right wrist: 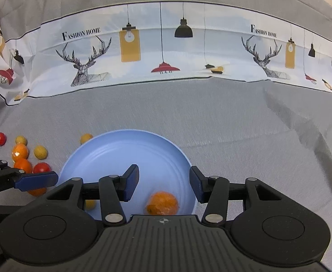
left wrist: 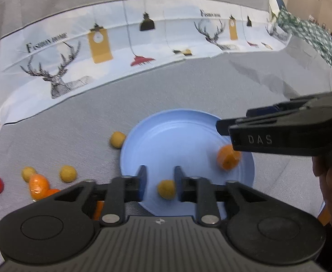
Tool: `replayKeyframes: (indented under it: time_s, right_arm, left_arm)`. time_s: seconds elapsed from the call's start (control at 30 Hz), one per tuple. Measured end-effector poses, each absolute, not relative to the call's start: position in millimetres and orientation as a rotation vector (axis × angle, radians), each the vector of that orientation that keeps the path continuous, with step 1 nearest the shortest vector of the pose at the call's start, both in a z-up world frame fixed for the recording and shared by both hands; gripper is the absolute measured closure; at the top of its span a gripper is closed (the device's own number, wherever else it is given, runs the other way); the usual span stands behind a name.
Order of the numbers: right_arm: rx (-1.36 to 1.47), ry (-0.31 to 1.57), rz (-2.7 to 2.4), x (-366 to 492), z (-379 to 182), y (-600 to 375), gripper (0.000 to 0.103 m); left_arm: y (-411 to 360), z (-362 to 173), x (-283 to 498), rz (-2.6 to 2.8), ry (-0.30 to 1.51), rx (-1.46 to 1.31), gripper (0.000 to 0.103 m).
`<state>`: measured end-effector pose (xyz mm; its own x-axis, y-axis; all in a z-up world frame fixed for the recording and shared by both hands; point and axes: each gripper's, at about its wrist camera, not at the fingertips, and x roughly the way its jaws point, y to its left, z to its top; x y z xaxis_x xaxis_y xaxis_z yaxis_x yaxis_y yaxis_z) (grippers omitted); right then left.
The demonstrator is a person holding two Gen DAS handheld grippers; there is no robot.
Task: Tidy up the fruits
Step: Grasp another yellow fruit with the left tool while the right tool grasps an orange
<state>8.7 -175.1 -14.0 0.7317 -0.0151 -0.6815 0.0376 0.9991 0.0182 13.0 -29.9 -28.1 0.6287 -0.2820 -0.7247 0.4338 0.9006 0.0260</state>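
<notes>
While round loose fruits [left wrist: 68, 173] are lying on the woven grey cloth [left wrist: 188, 86] at nine o'clock, the left gripper [left wrist: 159, 180] is hovering narrowly parted, not clamping the matte yellow ball [left wrist: 166, 189] at the glossy blue plate's [left wrist: 177, 136] six o'clock edge; nudged, it is likely rolling off. The right gripper [right wrist: 163, 181] is gaping empty above the dimpled orange [right wrist: 162, 202].

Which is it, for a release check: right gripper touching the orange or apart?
Apart: right wrist view shows plate between orange and both fingers.
</notes>
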Motion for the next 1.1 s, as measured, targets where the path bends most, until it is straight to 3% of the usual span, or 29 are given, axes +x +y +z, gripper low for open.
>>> replayKeyframes:
  time_s: [0.1,0.17,0.23,0.43,0.5,0.67,0.73,0.87,1.1]
  right_arm:
    - [0.035,0.733,-0.023,9,-11,-167,0.060]
    - [0.037,0.715,-0.012,9,-8,-160,0.080]
    - [0.047,0.690,0.006,9,-5,-153,0.086]
    - [0.066,0.672,0.156,10,-6,-115,0.085]
    - [0.046,0.671,0.218,9,-9,-97,0.082]
    - [-0.030,0.677,0.349,4,-18,-54,0.062]
    - [-0.057,0.686,0.375,3,-23,-42,0.061]
    - [-0.100,0.697,0.405,4,-34,-24,0.048]
    - [-0.156,0.724,0.427,12,-49,-12,0.042]
  left_arm:
    - [-10,-19,18,-0.366,0.774,0.166,0.095]
    - [11,-12,24,-0.307,0.775,0.112,0.096]
    - [35,-7,32,-0.231,0.789,0.039,0.096]
    - [109,-7,52,-0.008,0.894,-0.217,0.096]
    - [118,-10,55,0.017,0.924,-0.248,0.096]
    - [124,-8,59,0.028,0.919,-0.240,0.095]
    - [130,-9,63,0.042,0.921,-0.260,0.093]
    - [147,-17,68,0.081,0.944,-0.322,0.092]
    - [157,-26,80,0.103,0.963,-0.370,0.071]
